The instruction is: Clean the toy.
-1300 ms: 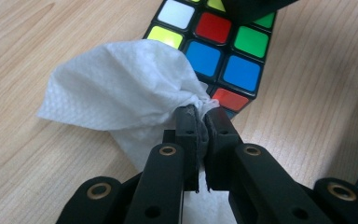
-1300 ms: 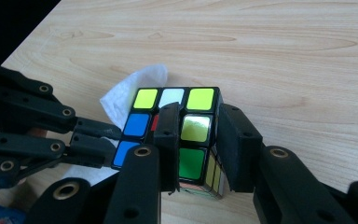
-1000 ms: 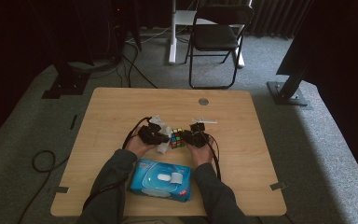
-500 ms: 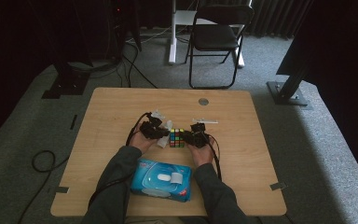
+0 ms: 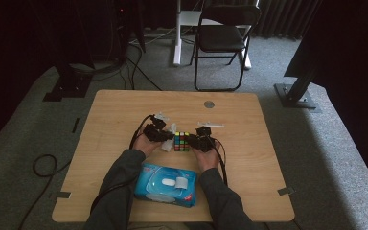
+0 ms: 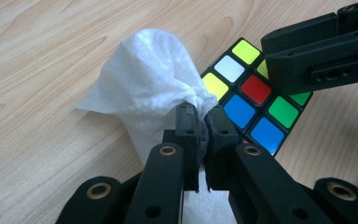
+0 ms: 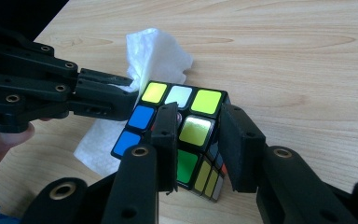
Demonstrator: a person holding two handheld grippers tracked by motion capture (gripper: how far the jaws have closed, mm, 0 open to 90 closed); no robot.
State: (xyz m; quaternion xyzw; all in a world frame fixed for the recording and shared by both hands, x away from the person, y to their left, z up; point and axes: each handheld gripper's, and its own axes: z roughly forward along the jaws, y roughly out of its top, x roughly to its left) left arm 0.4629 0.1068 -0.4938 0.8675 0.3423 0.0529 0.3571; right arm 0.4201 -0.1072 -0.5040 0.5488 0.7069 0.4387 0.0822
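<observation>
A colourful puzzle cube (image 5: 181, 142) sits mid-table between my two grippers. My left gripper (image 6: 204, 121) is shut on a bunched white wipe (image 6: 144, 79), which it holds against the cube's (image 6: 256, 102) left side. In the high view that wipe (image 5: 168, 143) shows as a white patch beside the left gripper (image 5: 164, 136). My right gripper (image 7: 199, 112) straddles the right top edge of the cube (image 7: 196, 130). Its jaws stand about one tile apart, one over the top face and one beside the right face. I see no pad pressing on the cube.
A blue pack of wet wipes (image 5: 165, 184) lies near the front edge between the person's forearms. The wooden table (image 5: 124, 105) has a round metal grommet (image 5: 209, 104) at the back. A folding chair (image 5: 223, 38) stands behind the table.
The left gripper with the wipe has shifted slightly toward the cube. The cube and the right hand have stayed in place.
</observation>
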